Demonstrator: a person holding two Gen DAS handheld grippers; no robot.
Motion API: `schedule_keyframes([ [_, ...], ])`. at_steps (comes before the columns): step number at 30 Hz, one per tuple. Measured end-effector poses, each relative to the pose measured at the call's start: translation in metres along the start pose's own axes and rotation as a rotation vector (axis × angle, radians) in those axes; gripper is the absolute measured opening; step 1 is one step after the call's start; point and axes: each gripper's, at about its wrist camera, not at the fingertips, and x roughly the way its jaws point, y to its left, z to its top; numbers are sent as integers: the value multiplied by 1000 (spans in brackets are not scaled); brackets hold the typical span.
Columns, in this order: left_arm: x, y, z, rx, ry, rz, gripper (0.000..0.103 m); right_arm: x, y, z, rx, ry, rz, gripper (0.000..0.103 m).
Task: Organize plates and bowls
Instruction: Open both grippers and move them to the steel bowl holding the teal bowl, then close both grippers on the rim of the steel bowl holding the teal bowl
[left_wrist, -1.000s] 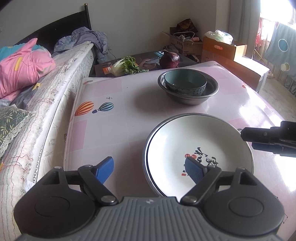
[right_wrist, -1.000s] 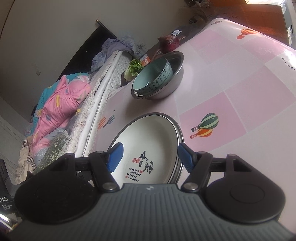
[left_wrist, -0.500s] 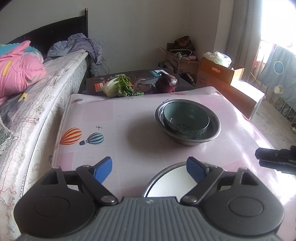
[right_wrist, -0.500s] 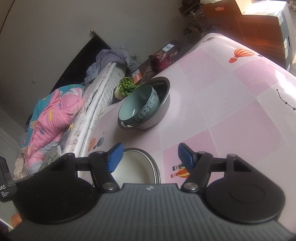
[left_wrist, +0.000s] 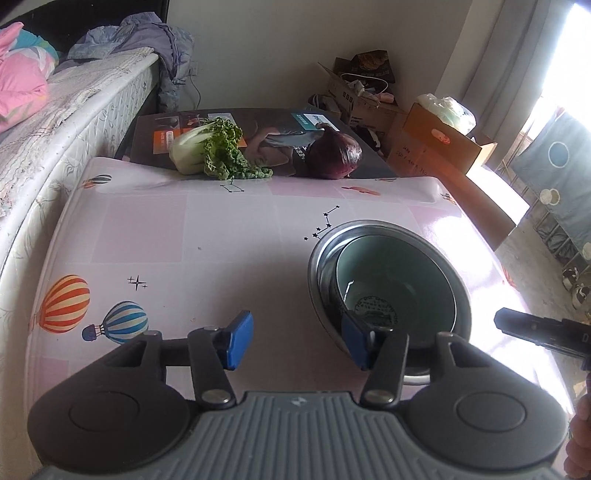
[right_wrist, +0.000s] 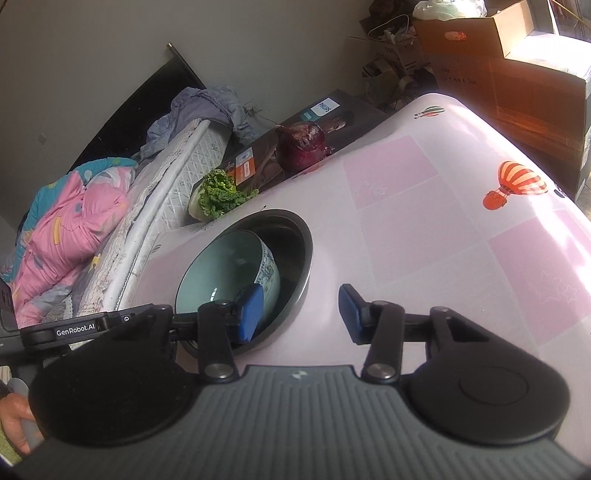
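Both tools part-open, jaws just closing: left tool (left_wrist: 297, 341) straddles the steel basin's (left_wrist: 463, 280) near rim, right tool (right_wrist: 301, 308) its right rim; green bowl (right_wrist: 225, 269) inside.

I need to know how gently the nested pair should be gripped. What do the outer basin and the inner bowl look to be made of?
The outer basin looks like stainless steel: thin grey rim, dull mirror-like reflections on its inner wall. The inner bowl looks like glazed ceramic: thick wall, glossy pale green inside, dark printed pattern on a light outer side. Glossy melamine cannot be ruled out by look alone.
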Motion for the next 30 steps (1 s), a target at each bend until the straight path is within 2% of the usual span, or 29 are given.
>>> schedule_keyframes([
  [12,29,4,8,-12,71,-22,55,47,-1,5,19,92,25,19],
  [18,48,6,11,-55,124,-41,54,61,3,7,16,117,24,15],
  [23,58,6,12,-76,137,-50,47,67,3,9,16,120,15,14],
  [30,63,0,15,-82,130,-55,30,75,0,14,32,117,13,14],
])
